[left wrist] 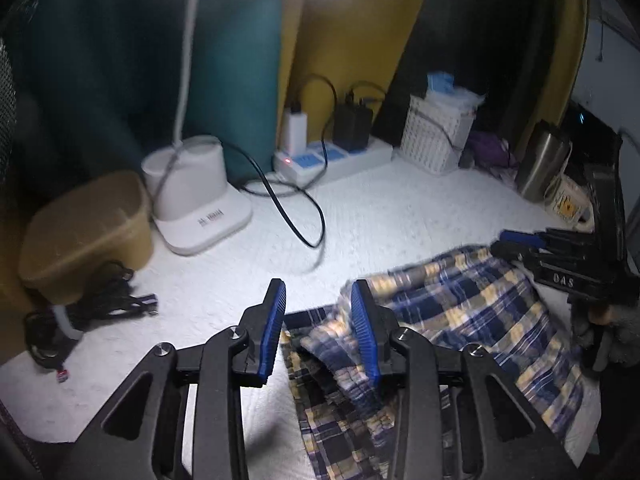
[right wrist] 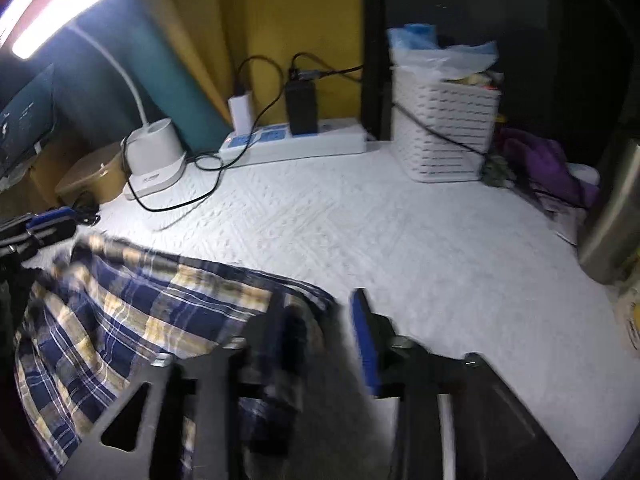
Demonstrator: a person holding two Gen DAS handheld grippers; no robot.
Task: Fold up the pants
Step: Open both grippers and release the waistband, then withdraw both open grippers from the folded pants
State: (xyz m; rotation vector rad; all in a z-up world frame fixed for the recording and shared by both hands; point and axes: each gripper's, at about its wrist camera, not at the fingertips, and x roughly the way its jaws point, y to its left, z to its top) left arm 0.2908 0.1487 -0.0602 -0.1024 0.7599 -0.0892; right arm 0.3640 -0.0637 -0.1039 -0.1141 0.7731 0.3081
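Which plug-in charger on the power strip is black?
The right-hand charger is black and bulkier; the left-hand charger on the power strip is white.

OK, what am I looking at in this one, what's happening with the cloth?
A person with a handheld gripper in each hand is folding plaid pants on a white textured table cover under a desk lamp. Both grippers stand open with nothing pinched. The left gripper sits at the pants' left edge, the right gripper at their right edge. The pants lie in a rumpled heap, partly doubled over, not yet a neat fold.
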